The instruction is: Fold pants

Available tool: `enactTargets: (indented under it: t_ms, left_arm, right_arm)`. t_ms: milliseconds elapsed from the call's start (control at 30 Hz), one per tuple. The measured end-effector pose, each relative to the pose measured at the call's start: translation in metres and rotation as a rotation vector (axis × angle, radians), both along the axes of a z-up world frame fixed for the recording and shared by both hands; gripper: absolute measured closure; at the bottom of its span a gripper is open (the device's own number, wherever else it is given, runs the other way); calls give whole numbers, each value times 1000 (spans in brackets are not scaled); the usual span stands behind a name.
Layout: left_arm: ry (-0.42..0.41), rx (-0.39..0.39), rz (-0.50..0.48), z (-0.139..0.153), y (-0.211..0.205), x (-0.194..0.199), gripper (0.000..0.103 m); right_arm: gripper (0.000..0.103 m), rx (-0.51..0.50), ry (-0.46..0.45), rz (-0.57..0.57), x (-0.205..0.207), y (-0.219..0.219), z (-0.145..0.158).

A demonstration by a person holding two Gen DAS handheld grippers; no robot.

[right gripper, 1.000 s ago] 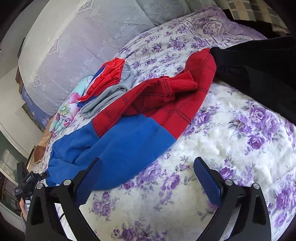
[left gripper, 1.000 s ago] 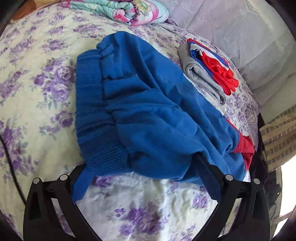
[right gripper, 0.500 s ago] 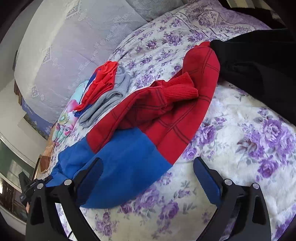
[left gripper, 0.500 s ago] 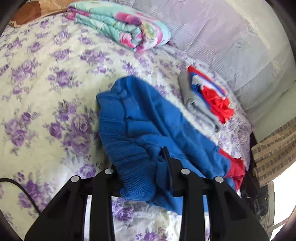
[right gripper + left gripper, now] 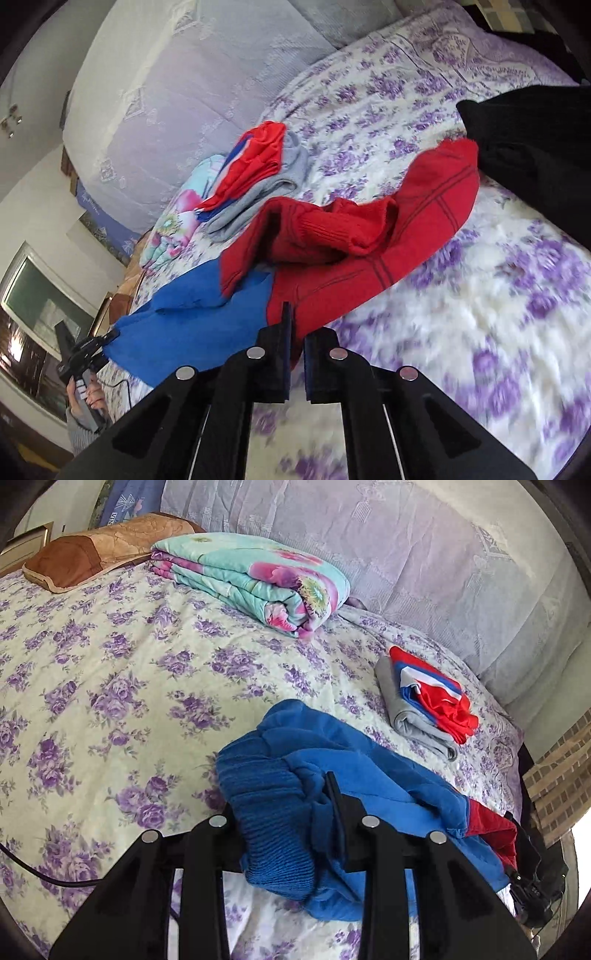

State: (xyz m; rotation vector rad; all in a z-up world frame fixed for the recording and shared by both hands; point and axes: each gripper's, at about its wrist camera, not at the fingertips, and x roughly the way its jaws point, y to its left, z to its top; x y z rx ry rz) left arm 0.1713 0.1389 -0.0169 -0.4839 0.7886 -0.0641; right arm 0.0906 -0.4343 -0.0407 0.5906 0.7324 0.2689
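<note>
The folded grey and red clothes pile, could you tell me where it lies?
In the left wrist view, the pile lies right of centre on the floral bedspread, beyond the blue pants.

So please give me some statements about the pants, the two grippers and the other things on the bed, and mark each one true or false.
1. The left hand-held gripper is shut on the blue waistband end of the pants. True.
2. The right hand-held gripper is wide open above the bed. False: its fingers are closed on the pants' edge where red meets blue.
3. The pants are one colour only. False: they are blue at the waist and red toward the legs.
4. A folded floral blanket lies on the bed. True.
5. The grey and red folded clothes lie on top of the pants. False: they lie beside them, apart.
</note>
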Motion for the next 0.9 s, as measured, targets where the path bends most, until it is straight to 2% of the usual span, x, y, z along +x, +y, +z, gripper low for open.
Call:
enactTargets:
  t_ms: [33,67,100,133,167,200,267,300,333,367,433,533,600,667,767,833,867,900]
  left_arm:
    - [21,5,-8,-3,3,-1,67]
    - [54,27,-15,-7,4,1,55]
    - [90,78,-13,-11,3,6,39]
    - [108,129,5,-15,2,9,34]
    - [123,166,17,-19,0,10,33]
    - [142,166,5,-21,0,9,33]
    - [122,80,-52,-20,3,-10,31]
    - [105,45,-62,-19,4,-24,23]
    - [97,27,-57,-20,4,-36,19]
    - [95,14,-58,-21,2,-49,17]
    - [108,-7,-108,-30,-12,-63,17]
    - [133,10,-182,-45,-35,-65,17]
    - [144,28,-177,-56,-42,-55,18]
    - [140,33,-162,-62,-43,-44,22]
    - [103,96,-131,-61,-51,-24,25]
    - [121,121,-155,-62,-66,-5,42]
    - [135,127,-173,-63,-73,4,60]
    - [138,142,-171,-62,-79,9,69]
  right_arm:
    - [98,-24,-2,11,-17,2,5]
    - [92,-72,19,20,-28,6,7]
    - [81,-144,61,30,-33,11,5]
    - [47,-233,109,33,-35,15,-2]
    - [40,-305,129,-21,-41,14,-6]
    - [40,-332,123,-77,-51,11,-6]
    - [41,-228,33,-60,-75,9,10]
    - [41,-215,-22,-80,-89,11,22]
    - [40,-225,-84,-108,-104,15,35]
    - [33,-237,-153,-123,-118,21,48]
    - [20,-269,-267,-104,-144,37,71]
    - [13,-314,-343,-39,-173,55,101]
    - [11,-375,-353,-39,-193,54,121]
    - [5,-450,-333,-100,-210,44,138]
    - [4,-467,-275,-169,-221,29,140]
    - [4,-435,-253,-161,-211,25,129]
    - [4,-418,-248,-147,-206,27,122]
    - [4,-400,-245,-132,-200,29,116]
